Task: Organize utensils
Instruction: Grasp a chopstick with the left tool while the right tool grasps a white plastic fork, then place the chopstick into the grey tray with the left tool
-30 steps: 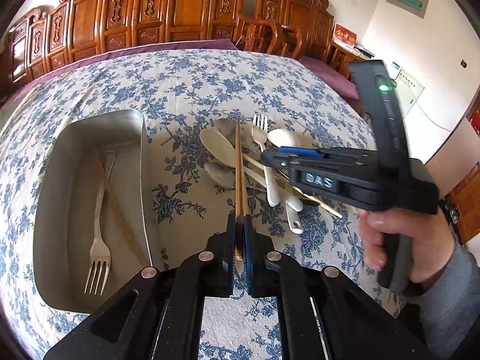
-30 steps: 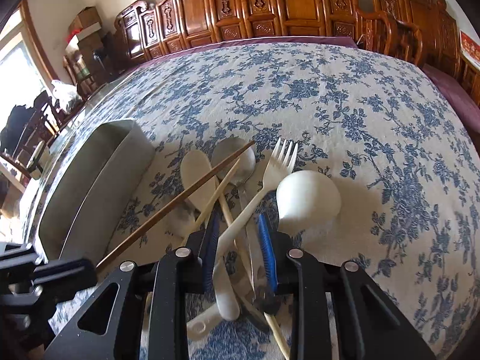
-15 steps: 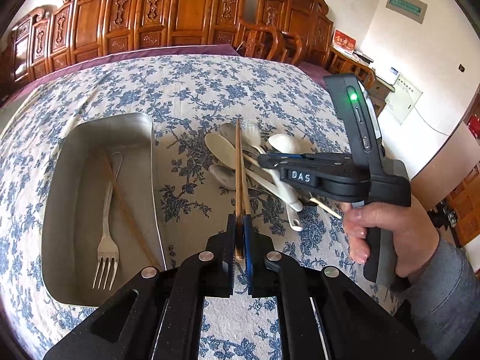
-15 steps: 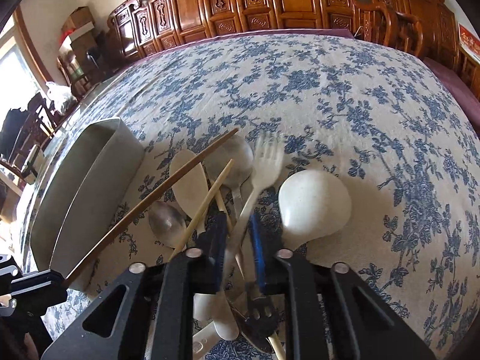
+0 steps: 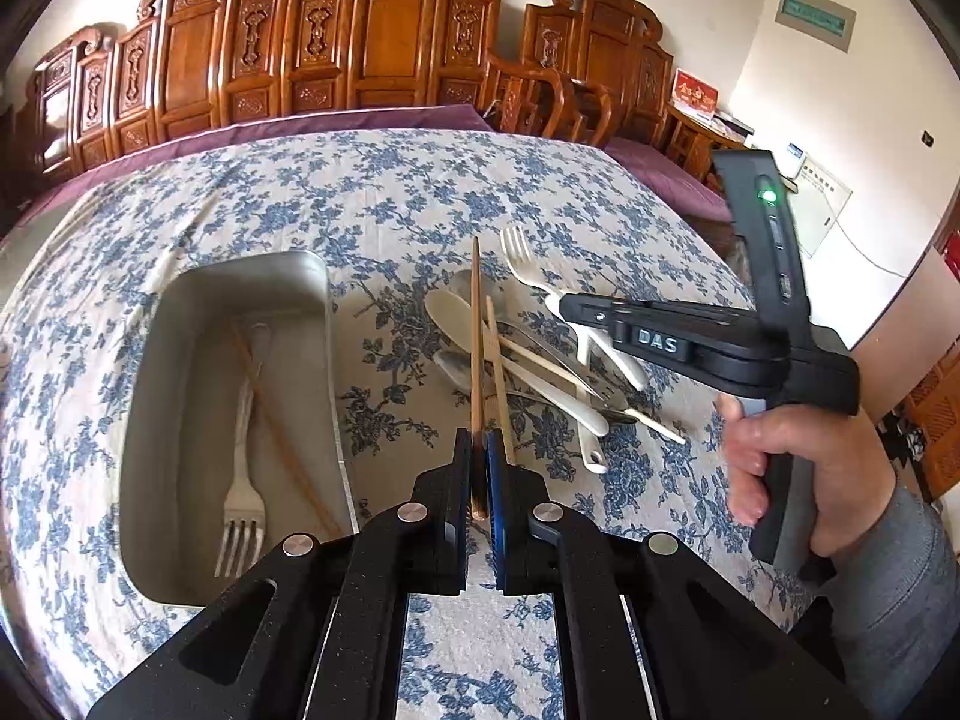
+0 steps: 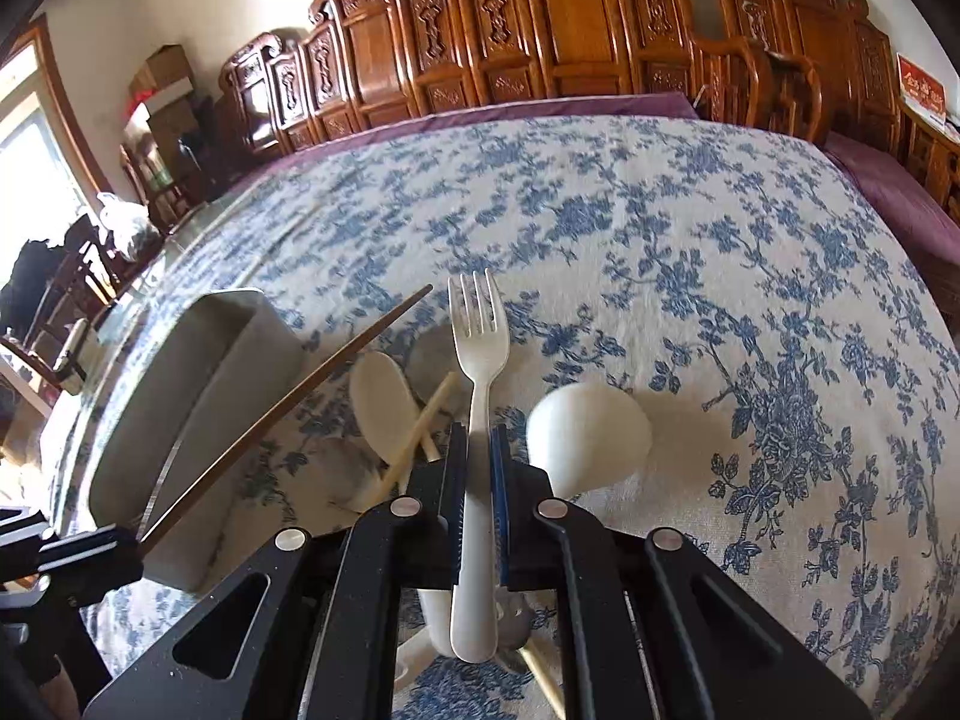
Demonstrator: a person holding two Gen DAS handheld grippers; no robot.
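Observation:
My left gripper (image 5: 478,441) is shut on the near end of a dark brown chopstick (image 5: 476,330), which points away over the utensil pile (image 5: 528,372). To its left a metal tray (image 5: 180,396) holds a metal fork (image 5: 240,480) and a thin chopstick (image 5: 282,438). My right gripper (image 6: 478,441) is shut on the handle of a white plastic fork (image 6: 480,354), tines pointing away and raised off the pile. In the left wrist view the right gripper (image 5: 561,303) hovers over the pile with the white fork (image 5: 519,252) sticking out of it.
A white ladle-like spoon (image 6: 585,438), a cream spoon (image 6: 381,402) and pale chopsticks (image 6: 420,432) lie on the blue floral tablecloth (image 6: 690,276). The tray's wall (image 6: 198,408) stands at the left. Carved wooden chairs (image 5: 384,42) line the far edge.
The right gripper's jaws have shut on the white fork's handle and raised it off the pile, so it now points straight ahead. The left gripper keeps its hold on the brown chopstick.

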